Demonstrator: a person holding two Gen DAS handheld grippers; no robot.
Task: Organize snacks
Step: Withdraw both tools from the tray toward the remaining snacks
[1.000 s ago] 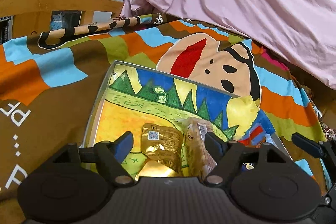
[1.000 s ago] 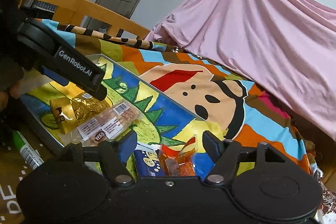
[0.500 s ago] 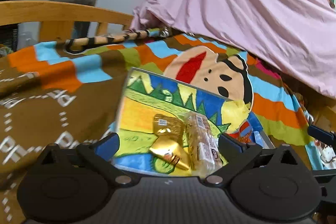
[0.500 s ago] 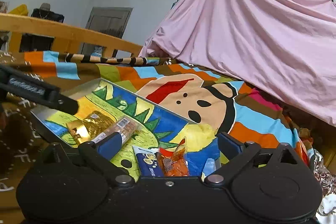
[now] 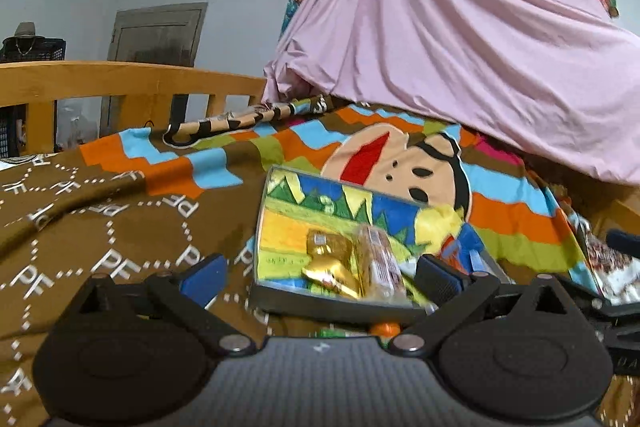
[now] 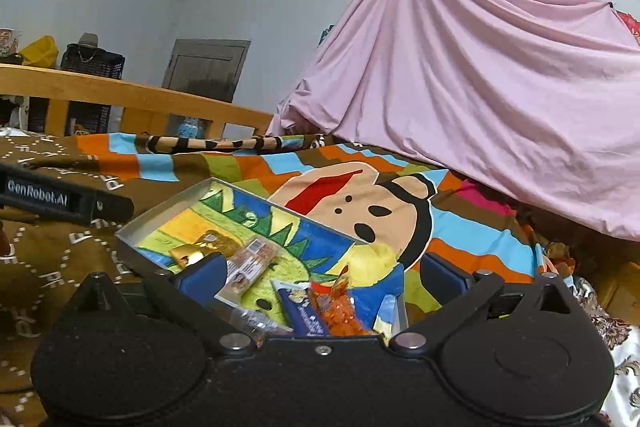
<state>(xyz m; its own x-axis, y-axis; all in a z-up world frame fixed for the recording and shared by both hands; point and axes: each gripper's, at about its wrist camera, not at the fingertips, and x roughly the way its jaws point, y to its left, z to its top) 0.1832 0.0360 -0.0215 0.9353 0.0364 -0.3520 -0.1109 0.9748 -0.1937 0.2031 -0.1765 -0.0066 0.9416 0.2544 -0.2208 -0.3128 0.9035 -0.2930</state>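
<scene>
- The left gripper (image 5: pixel 320 273) is wide open and holds nothing.
- The right gripper (image 6: pixel 322 273) has just opened wide and is empty too.
- The snacks lie in the colourful tray (image 6: pixel 160 215) on the bed: a gold pack (image 5: pixel 328 259), a clear pack (image 6: pixel 250 261), maybe an orange one (image 6: pixel 338 311).

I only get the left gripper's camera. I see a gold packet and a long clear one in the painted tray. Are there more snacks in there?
Observer: Yes. The right wrist view shows a blue packet at the near end of the painted tray.
Operator: Is anything next to it?
Observer: An orange packet lies right against the blue one.
Operator: Is the other gripper holding a snack?
Observer: No. The right gripper is open; its jaws have just been opening, and they press on nothing.
</scene>
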